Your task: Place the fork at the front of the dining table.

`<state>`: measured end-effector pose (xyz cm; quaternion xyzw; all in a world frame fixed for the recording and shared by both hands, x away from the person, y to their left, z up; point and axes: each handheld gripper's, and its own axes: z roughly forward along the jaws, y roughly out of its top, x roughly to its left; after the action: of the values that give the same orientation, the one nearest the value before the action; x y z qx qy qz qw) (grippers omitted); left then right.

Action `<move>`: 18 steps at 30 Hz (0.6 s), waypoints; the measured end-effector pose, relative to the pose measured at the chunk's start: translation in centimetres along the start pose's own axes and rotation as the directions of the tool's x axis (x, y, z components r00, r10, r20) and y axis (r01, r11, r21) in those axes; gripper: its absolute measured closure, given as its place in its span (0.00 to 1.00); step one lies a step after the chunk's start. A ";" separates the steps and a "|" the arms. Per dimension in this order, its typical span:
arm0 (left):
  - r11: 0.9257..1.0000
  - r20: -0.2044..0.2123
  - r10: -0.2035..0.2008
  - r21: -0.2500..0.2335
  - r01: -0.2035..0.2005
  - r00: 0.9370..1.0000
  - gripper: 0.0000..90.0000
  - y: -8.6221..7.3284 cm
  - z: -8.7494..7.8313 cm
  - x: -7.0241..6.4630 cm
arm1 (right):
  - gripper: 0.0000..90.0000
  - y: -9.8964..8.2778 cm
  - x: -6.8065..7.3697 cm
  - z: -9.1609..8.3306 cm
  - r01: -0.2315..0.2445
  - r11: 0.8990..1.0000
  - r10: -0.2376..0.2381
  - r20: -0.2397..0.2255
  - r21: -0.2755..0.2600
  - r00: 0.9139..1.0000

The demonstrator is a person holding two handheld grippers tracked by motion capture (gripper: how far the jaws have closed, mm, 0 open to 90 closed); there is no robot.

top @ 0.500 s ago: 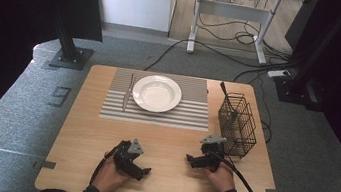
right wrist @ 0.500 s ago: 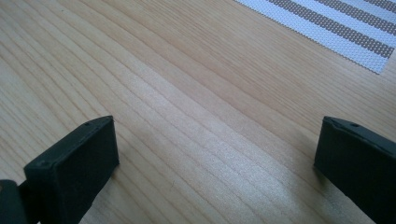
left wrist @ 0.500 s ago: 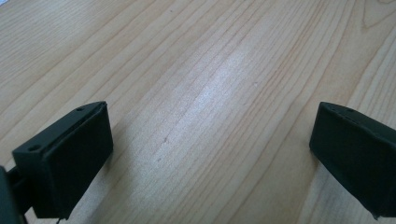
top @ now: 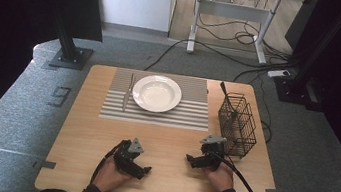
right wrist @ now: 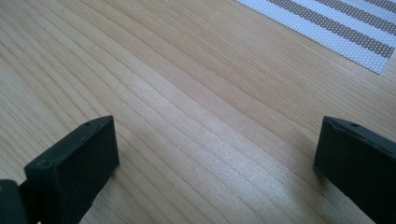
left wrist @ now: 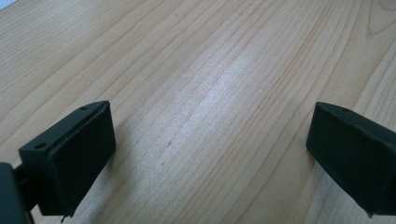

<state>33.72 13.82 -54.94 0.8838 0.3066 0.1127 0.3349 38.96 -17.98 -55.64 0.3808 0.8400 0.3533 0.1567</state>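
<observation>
Grippers sat nearest the person, low over the bare wood at the table's [top: 76, 138] six o'clock edge: the left gripper [top: 143, 171] at about seven o'clock, the right gripper [top: 191, 159] at about five. Each gripper view showed its own two black jaws spread wide with nothing between them but wood grain, so both were empty and fully apart. Nothing was in hand yet; judging by the layout, this looked like the very start of a place-setting job, with no reach begun. Just beyond the right gripper, at three o'clock, stood a black wire basket [top: 243, 136], the nearest thing to either tool, with a dark handle [top: 223, 89] rising out of its far corner. Farther off, at twelve o'clock, a striped placemat [top: 191, 116] carried a white plate [top: 156, 93], and a knife [top: 128, 91] lay on the mat just beside the plate at its nine o'clock. The likely next move called for the right gripper to lift, swing toward the basket and come down over that handle with its jaws aligned across it. What the handle belonged to was hard to make out, and the mesh hid whatever else the basket held. A corner of the placemat [right wrist: 327, 23] showed in the right gripper view.
</observation>
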 end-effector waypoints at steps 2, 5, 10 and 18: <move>1.000 0.000 0.000 -0.001 0.000 1.000 0.01 0.0 0.0 0.0 | 0.00 0.0 0.0 0.0 0.000 1.000 0.000 0.000 0.000 1.000; 1.000 0.000 -0.001 -0.002 0.001 1.000 0.02 0.1 0.0 0.0 | 0.00 0.0 0.0 0.0 0.000 1.000 0.000 0.000 0.000 1.000; 1.000 0.012 -0.011 -0.006 0.011 1.000 0.02 0.3 0.1 0.1 | 0.00 0.0 0.0 0.0 -0.002 1.000 0.002 0.003 -0.003 1.000; 1.000 0.043 -0.005 -0.030 0.006 0.999 0.04 1.4 -0.4 0.2 | 0.00 0.0 0.1 0.0 -0.010 1.000 0.010 0.009 -0.004 1.000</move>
<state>34.31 13.35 -53.71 0.8800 0.3001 0.0973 0.3550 38.83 -17.90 -55.67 0.3862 0.8368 0.3538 0.1595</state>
